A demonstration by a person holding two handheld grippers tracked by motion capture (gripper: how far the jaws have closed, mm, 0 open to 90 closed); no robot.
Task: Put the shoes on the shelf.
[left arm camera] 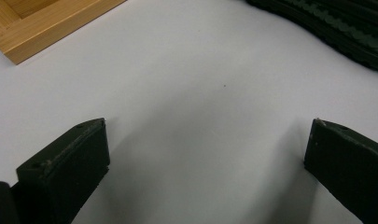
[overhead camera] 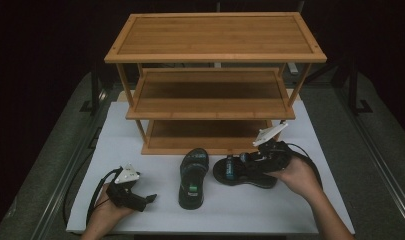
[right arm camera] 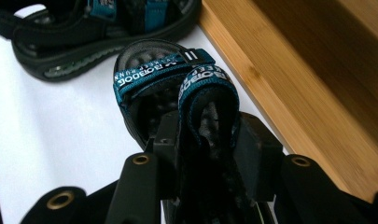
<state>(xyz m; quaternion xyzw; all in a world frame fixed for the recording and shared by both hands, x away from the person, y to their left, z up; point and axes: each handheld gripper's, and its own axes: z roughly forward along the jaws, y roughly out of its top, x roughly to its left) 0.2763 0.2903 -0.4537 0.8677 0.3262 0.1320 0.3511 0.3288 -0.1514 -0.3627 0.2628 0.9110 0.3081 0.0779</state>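
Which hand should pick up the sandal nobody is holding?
Left, probably. The left gripper is open and empty beside the loose sandal, while the right gripper is already shut on the other sandal's strap.

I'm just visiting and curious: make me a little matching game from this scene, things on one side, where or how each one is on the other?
Things:
1. left gripper
2. right gripper
3. loose sandal
4. shelf rack

States:
a. lying alone on the white table
b. shut on a sandal strap
c. open over bare table
d. standing at the table's far side

Pairs: 1-c, 2-b, 3-a, 4-d
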